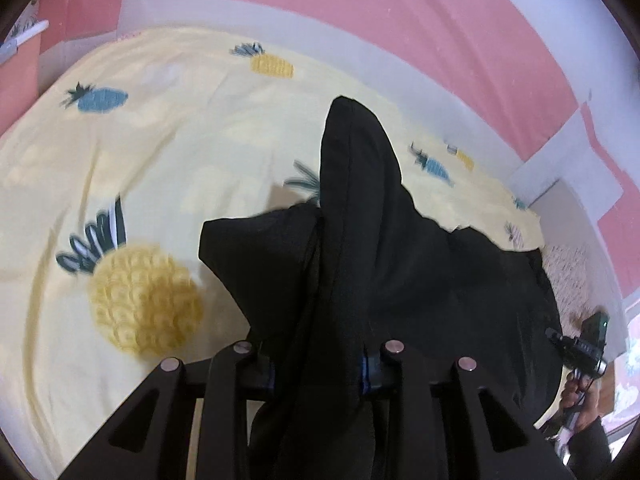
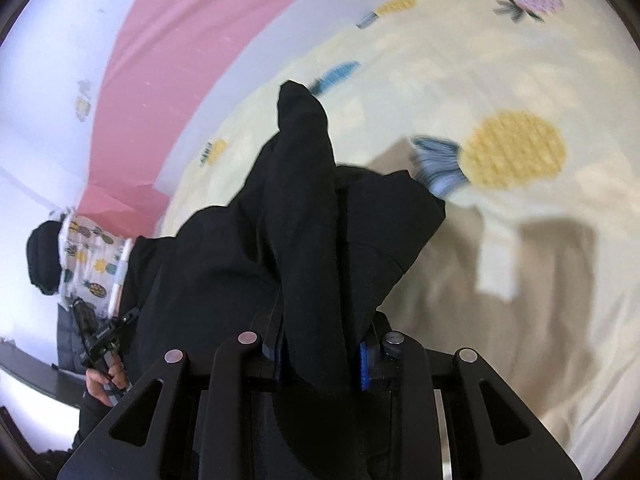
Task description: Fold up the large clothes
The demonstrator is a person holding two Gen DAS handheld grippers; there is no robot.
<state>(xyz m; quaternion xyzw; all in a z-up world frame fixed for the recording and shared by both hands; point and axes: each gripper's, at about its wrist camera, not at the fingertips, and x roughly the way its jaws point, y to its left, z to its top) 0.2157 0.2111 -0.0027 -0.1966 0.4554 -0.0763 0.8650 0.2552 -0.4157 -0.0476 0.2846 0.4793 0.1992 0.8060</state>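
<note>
Black garment point(image 1: 360, 240), large and plain, bunched into thick folds, lifted above a pale yellow pineapple-print bed sheet point(image 1: 168, 152), one rounded end pointing upward

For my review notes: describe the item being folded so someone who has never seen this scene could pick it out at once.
Start from the pale yellow bedsheet printed with pineapples, which covers the bed. Above it hangs the black garment, bunched between the left gripper and, in the other wrist view, the right gripper. It is the only plain, dark, unprinted cloth against the sheet.
</note>
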